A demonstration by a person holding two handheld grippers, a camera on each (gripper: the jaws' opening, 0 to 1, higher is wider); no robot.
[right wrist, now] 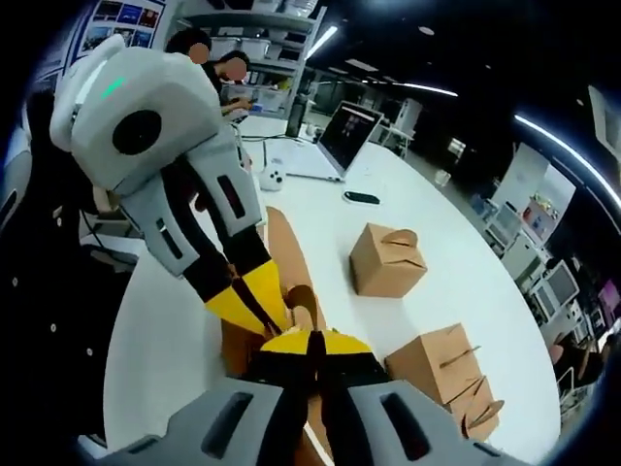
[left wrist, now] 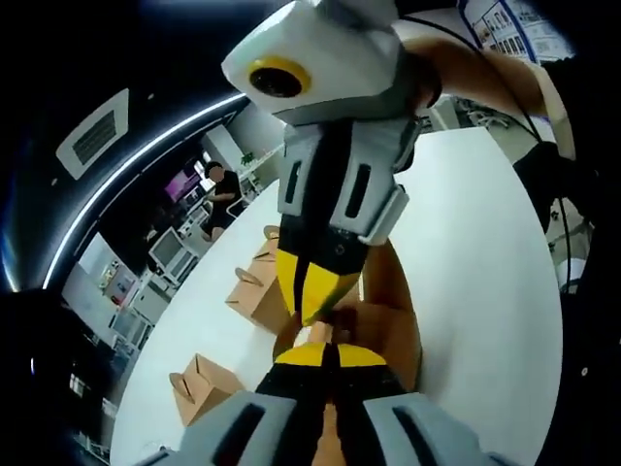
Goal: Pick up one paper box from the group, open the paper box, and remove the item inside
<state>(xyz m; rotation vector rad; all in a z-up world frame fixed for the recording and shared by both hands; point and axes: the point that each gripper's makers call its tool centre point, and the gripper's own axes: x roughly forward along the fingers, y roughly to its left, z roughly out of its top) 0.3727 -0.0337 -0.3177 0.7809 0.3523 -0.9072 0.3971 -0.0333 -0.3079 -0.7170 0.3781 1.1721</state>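
Left gripper view: nearest the lens the left gripper [left wrist: 328,348] rises from the bottom, yellow tips pressed together on the top of the held paper box [left wrist: 393,316], right at its own tips. Coming down from above, the right gripper [left wrist: 312,309] meets it tip to tip, jaws also pinched on the same top edge. The box is plain brown card, its side showing just right of the jaws. Left of the tongs, on the white table [left wrist: 485,252], sit the spare boxes [left wrist: 254,291], with another box [left wrist: 202,386] nearer the bottom, well apart from the held one.

Right gripper view: closest again are the right gripper's [right wrist: 312,342] yellow tips, closed on the box top [right wrist: 296,309]; the left gripper [right wrist: 254,303] slants in from the upper left, shut on the same fold. Right of the tongs stand a single box [right wrist: 386,257] with folded handle flaps and two more boxes [right wrist: 448,374] lower down. Beyond, a laptop [right wrist: 340,141].

My read: thin card, light, easily creased or torn, so take the top flaps near the fold and pull them apart gently rather than squeezing the walls.
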